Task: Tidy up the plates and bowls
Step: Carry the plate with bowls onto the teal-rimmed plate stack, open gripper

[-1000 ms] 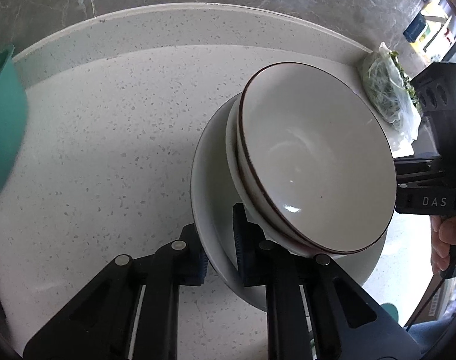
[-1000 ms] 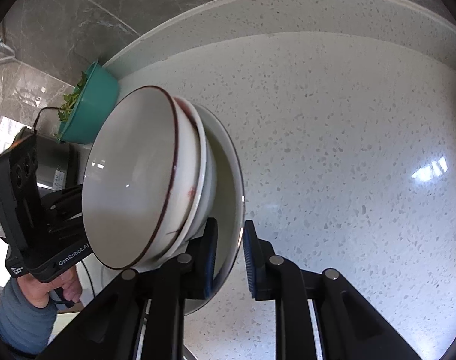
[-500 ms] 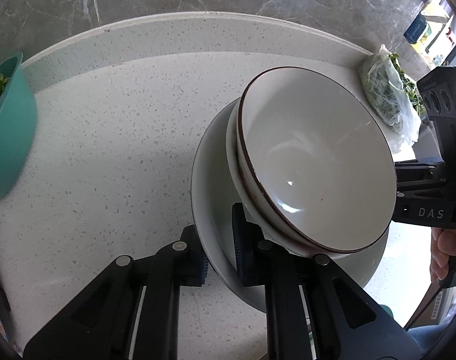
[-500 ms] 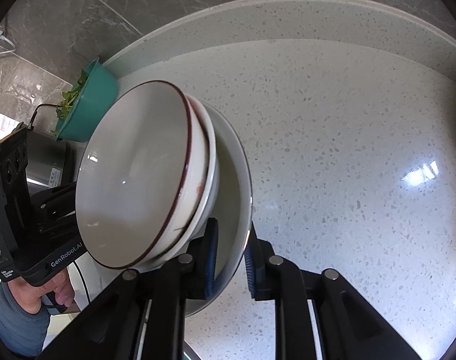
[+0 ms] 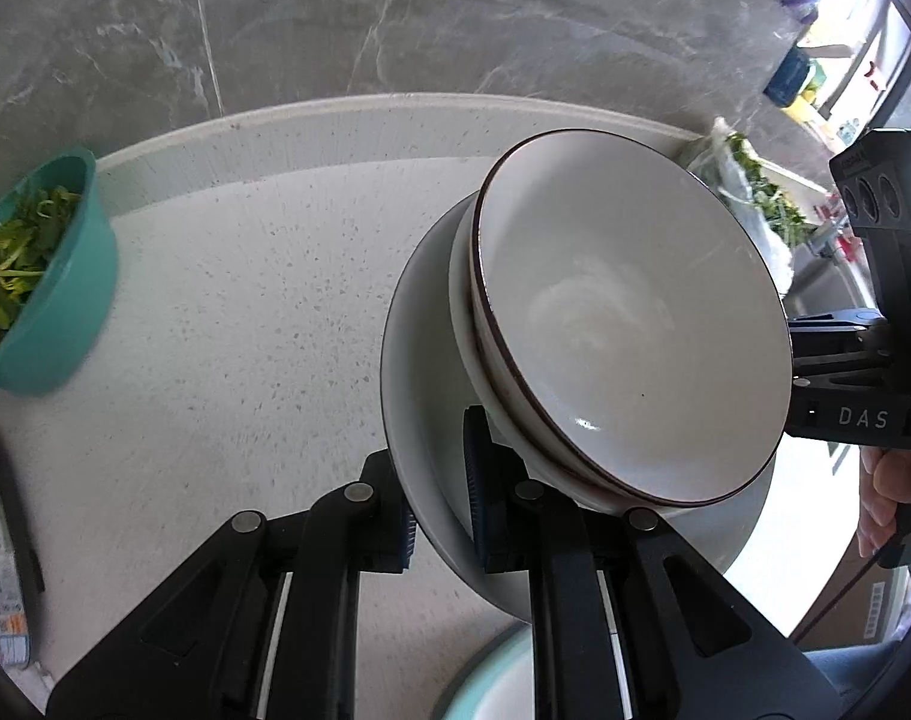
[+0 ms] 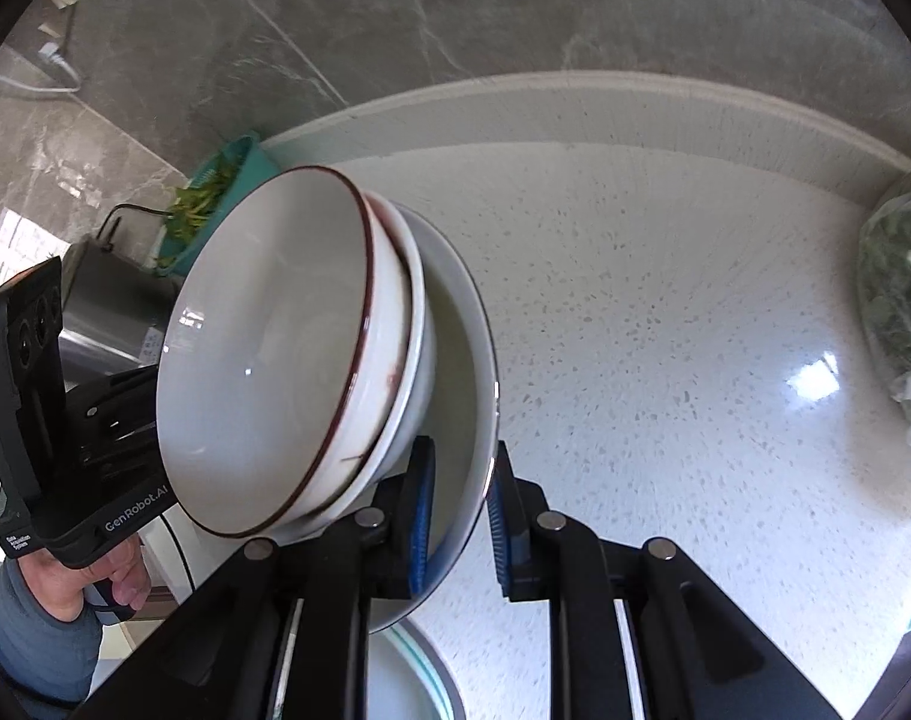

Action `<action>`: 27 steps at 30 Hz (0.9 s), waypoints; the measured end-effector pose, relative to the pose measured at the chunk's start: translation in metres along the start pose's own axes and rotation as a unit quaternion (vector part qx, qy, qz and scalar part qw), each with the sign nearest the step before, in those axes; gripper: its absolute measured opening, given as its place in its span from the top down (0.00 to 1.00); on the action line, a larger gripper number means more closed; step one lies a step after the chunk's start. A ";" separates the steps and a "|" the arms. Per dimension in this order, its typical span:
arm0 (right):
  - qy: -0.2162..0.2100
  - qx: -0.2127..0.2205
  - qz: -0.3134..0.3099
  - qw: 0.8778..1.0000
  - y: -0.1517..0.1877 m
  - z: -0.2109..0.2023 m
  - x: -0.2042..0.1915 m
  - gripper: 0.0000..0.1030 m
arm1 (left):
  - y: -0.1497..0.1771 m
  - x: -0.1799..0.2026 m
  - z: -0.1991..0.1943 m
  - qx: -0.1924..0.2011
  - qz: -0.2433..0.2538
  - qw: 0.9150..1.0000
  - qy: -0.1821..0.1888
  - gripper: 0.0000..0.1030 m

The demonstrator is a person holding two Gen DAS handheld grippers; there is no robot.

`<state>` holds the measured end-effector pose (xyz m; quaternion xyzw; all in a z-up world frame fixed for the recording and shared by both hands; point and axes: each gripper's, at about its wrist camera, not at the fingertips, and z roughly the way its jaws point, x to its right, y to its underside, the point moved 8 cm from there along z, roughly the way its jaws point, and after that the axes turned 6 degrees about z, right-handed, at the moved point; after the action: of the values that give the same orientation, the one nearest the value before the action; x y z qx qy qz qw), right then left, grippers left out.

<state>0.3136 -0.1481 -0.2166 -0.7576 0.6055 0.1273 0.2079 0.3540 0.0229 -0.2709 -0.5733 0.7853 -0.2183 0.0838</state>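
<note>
Claws first, nearest the lenses: left claw (image 5: pixel 440 483) clamped on near rim of plate (image 5: pixel 422 372), blue ribbed pads (image 5: pixel 474 480) above and below the edge; right claw (image 6: pixel 458 513) clamped likewise on the opposite rim, plate (image 6: pixel 464 360) thus carried from two sides, judged so that the stack stays level and does not tip. Plate: shallow, glazed white ceramic, thin dark edge line. On it, two nested bowls; upper bowl (image 5: pixel 629 324) glossy off-white, round, brown-rimmed; lower bowl (image 6: pixel 416 324) similar, reddish smear inside its wall. Whole stack held clear above worktop (image 5: pixel 233 300), pale speckled stone, smooth, raised curved back edge. Further off: teal plastic basin (image 5: pixel 71 300) of green leaves at one side, clear bag of greens (image 6: pixel 893 276) at the other. Farthest: grey veined marble wall (image 5: pixel 455 18).
</note>
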 end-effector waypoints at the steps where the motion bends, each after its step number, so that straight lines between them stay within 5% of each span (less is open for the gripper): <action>1: 0.000 0.001 -0.003 1.000 0.002 -0.005 -0.002 0.82 | 0.002 0.003 -0.008 0.003 0.000 1.000 0.000 0.89; 13: -0.002 -0.005 -0.020 1.000 0.082 -0.042 -0.030 0.81 | 0.089 0.048 -0.071 0.001 0.002 1.000 0.011 0.89; 18: -0.003 -0.024 -0.007 1.000 0.118 -0.034 -0.034 0.81 | 0.138 0.059 -0.077 -0.023 -0.007 0.999 0.023 0.89; 27: 0.001 -0.035 0.012 0.999 0.147 -0.019 -0.036 0.81 | 0.179 0.064 -0.070 -0.035 0.000 0.999 0.030 0.88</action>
<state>0.1610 -0.1519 -0.2077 -0.7571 0.6101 0.1500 0.1791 0.1517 0.0245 -0.2794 -0.5695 0.7944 -0.2074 0.0399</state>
